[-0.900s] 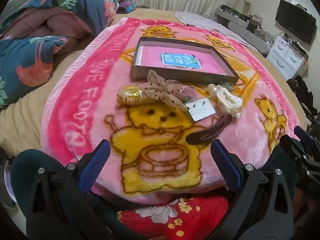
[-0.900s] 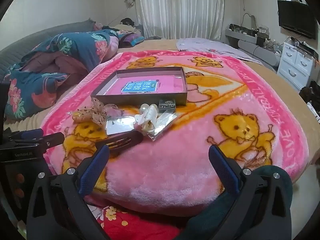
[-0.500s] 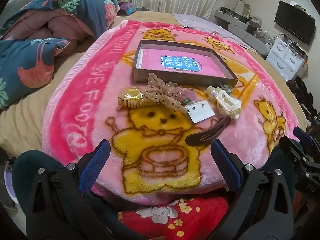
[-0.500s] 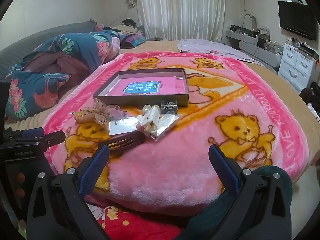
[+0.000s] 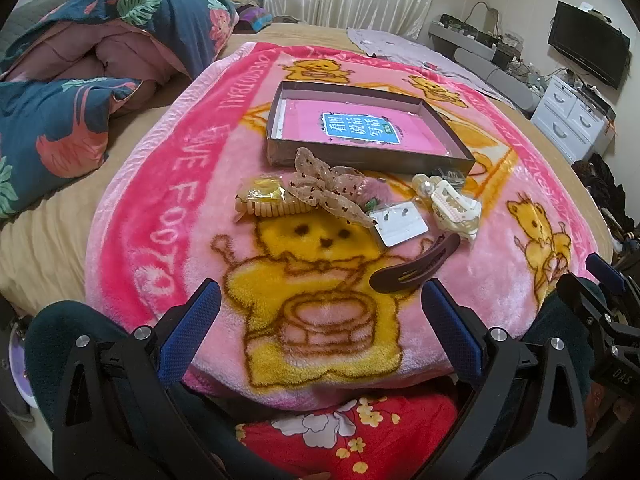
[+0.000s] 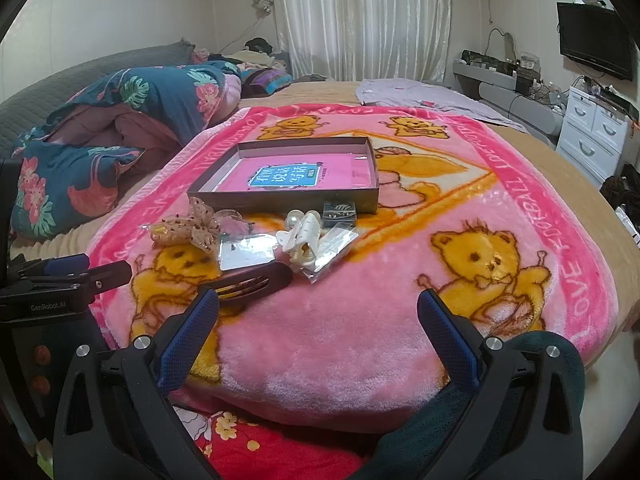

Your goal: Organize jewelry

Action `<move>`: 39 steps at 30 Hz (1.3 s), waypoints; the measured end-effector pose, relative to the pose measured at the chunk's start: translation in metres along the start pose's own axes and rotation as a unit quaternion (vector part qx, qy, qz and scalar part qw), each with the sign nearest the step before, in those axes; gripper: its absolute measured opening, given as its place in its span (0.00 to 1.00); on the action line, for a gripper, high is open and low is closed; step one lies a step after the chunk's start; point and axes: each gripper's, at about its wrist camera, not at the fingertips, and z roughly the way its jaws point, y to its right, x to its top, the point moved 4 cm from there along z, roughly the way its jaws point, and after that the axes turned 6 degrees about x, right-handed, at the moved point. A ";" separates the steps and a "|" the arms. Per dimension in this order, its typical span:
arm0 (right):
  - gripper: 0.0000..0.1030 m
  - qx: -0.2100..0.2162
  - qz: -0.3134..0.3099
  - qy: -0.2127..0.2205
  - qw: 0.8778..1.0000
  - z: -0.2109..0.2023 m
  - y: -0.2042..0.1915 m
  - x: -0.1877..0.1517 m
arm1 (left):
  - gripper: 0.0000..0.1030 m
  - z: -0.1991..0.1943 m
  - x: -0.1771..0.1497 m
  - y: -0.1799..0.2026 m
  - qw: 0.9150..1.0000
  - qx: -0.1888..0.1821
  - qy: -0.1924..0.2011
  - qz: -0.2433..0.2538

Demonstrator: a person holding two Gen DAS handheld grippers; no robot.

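A shallow brown box (image 5: pixel 372 157) (image 6: pixel 280 200) with a pink bottom lies on the pink bear blanket. In front of it lie a spotted bow clip (image 5: pixel 328 192) (image 6: pixel 202 226), a beige comb clip (image 5: pixel 272 208), an earring card (image 5: pixel 398 222) (image 6: pixel 245 255), a cream claw clip (image 5: pixel 454 208) (image 6: pixel 304 236) and a dark brown barrette (image 5: pixel 416 264) (image 6: pixel 250 282). My left gripper (image 5: pixel 320 312) is open and empty, just short of the barrette. My right gripper (image 6: pixel 318 316) is open and empty, right of the barrette.
A pink blanket (image 5: pixel 160 208) (image 6: pixel 400 320) covers the bed. A blue floral quilt (image 5: pixel 80 92) (image 6: pixel 120 140) is heaped at the left. White drawers (image 6: pixel 596 136) and a TV (image 6: pixel 592 40) stand at the right. The other gripper shows at each view's edge (image 5: pixel 600 312) (image 6: pixel 60 280).
Both views have drifted slightly; the items and box sit a little lower in the frames. Both grippers stay open and empty. Nothing on the blanket has moved.
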 end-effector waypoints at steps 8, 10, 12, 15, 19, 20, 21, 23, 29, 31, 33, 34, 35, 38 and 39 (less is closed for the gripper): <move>0.96 0.000 0.000 0.000 1.000 0.000 0.000 0.001 | 0.91 -0.001 -0.001 0.000 1.000 0.000 0.000 -0.002; 0.96 -0.001 -0.001 0.001 1.000 0.000 0.000 0.000 | 0.91 0.000 0.000 0.001 1.000 0.000 0.001 -0.001; 0.96 -0.002 -0.003 0.000 1.000 -0.001 -0.002 0.001 | 0.91 -0.002 0.001 0.001 1.000 0.000 0.002 0.000; 0.96 -0.001 -0.004 0.001 1.000 -0.001 -0.002 0.001 | 0.91 -0.003 0.002 0.001 1.000 -0.001 0.001 0.000; 0.96 -0.002 -0.005 0.001 1.000 -0.001 -0.003 0.002 | 0.91 -0.003 0.002 0.002 1.000 0.000 0.002 0.000; 0.96 -0.002 -0.005 0.000 1.000 -0.001 -0.003 0.002 | 0.91 -0.002 0.002 0.001 1.000 0.000 0.002 0.000; 0.96 -0.002 -0.005 0.001 1.000 -0.001 -0.003 0.002 | 0.91 -0.002 0.002 0.001 1.000 -0.001 0.002 0.000; 0.96 -0.002 -0.005 0.001 1.000 -0.001 -0.003 0.002 | 0.91 -0.002 0.002 0.001 1.000 0.000 0.002 0.000; 0.96 -0.002 -0.004 0.002 1.000 -0.001 -0.003 0.002 | 0.91 -0.003 0.002 0.002 1.000 -0.001 0.003 0.001; 0.96 -0.002 -0.005 0.002 1.000 -0.001 -0.003 0.002 | 0.91 -0.004 0.003 0.002 1.000 0.000 0.003 0.001; 0.96 -0.002 -0.006 0.001 1.000 -0.001 -0.003 0.002 | 0.91 -0.004 0.002 0.002 1.000 0.000 0.003 0.001; 0.96 -0.002 -0.007 0.001 1.000 -0.001 -0.004 0.002 | 0.91 -0.004 0.002 0.002 1.000 0.000 0.003 0.000; 0.96 -0.001 -0.006 0.002 1.000 -0.001 -0.003 0.002 | 0.91 -0.004 0.002 0.002 1.000 -0.001 0.003 0.001; 0.96 -0.002 -0.006 0.002 1.000 -0.001 -0.003 0.002 | 0.91 -0.004 0.002 0.002 1.000 0.000 0.003 0.000; 0.96 -0.002 -0.006 0.002 1.000 -0.001 -0.003 0.002 | 0.91 -0.004 0.002 0.003 1.000 -0.001 0.003 0.001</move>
